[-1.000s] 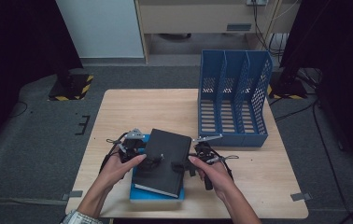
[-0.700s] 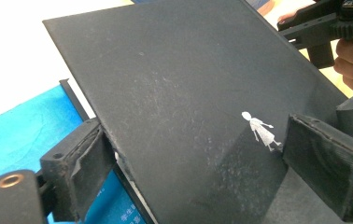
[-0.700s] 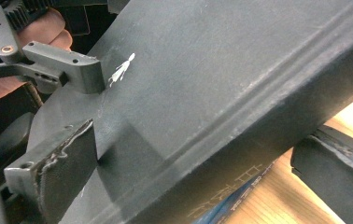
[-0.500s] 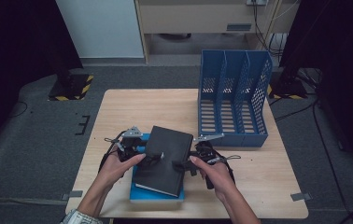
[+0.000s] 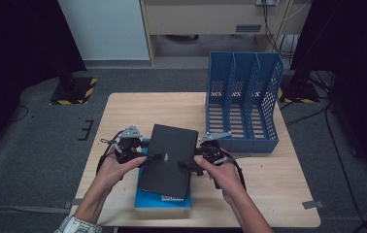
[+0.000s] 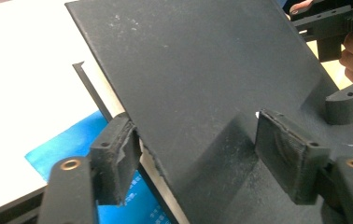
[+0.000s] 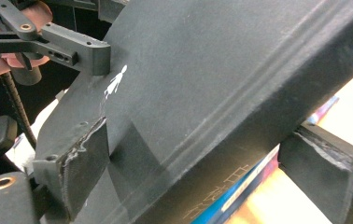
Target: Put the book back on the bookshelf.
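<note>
The left gripper (image 5: 145,156) has its jaws astride the open-page edge of a black hardcover book (image 5: 168,154), one pad (image 6: 290,156) on the cover and the other (image 6: 116,156) under the board; they have just been closing, and the lower pad looks to be touching the edge, though I cannot tell if the clamp is firm; the right gripper (image 5: 191,163) straddles the spine side the same way, one pad (image 7: 79,163) lying against the cover and the other (image 7: 326,170) below the spine with a sliver of gap, its jaws likewise just closing; I judge the two-sided hold is there to raise the book level off the blue book (image 5: 164,200) beneath it, which lies flat near the front of the wooden table (image 5: 123,109); the black book sits tilted above that blue one, between both hands; behind and to the right stands a blue perforated file rack (image 5: 243,104) with three slots, probably the destination; the black cover bears a small white figure emblem (image 7: 115,84); faint embossed characters run along its spine, and tiny print on the blue book is too small to read
</note>
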`<state>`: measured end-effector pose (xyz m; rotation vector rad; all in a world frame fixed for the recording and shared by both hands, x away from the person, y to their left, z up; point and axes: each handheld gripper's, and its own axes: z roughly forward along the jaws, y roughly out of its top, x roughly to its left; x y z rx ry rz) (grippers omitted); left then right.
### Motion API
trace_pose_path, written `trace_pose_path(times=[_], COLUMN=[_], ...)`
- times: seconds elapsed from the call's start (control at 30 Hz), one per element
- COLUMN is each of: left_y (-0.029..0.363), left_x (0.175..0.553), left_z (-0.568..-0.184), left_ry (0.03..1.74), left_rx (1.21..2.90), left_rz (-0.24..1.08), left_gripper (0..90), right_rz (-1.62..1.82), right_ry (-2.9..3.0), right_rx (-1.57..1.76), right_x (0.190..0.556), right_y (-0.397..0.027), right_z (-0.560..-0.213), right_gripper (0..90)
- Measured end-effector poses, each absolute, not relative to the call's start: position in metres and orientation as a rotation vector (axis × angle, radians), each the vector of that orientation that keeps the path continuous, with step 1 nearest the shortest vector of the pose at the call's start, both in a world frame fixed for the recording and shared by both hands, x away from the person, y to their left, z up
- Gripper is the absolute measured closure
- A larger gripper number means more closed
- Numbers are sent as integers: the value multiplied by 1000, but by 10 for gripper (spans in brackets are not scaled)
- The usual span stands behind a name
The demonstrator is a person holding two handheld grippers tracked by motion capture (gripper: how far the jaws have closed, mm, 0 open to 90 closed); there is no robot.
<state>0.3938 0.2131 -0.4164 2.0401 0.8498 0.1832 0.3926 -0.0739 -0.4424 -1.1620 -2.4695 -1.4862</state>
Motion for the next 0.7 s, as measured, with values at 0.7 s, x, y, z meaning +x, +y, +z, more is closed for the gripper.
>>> trace_pose_path(times=[0.7], left_y=[239], left_x=[406], left_z=[-399], left_ry=[881], left_rx=[1999], left_rz=[171], left_gripper=[438], right_rz=[-1530], right_ry=[-2606], right_rx=[-1092], right_x=[410], right_y=[-55], right_z=[-409], right_gripper=[157])
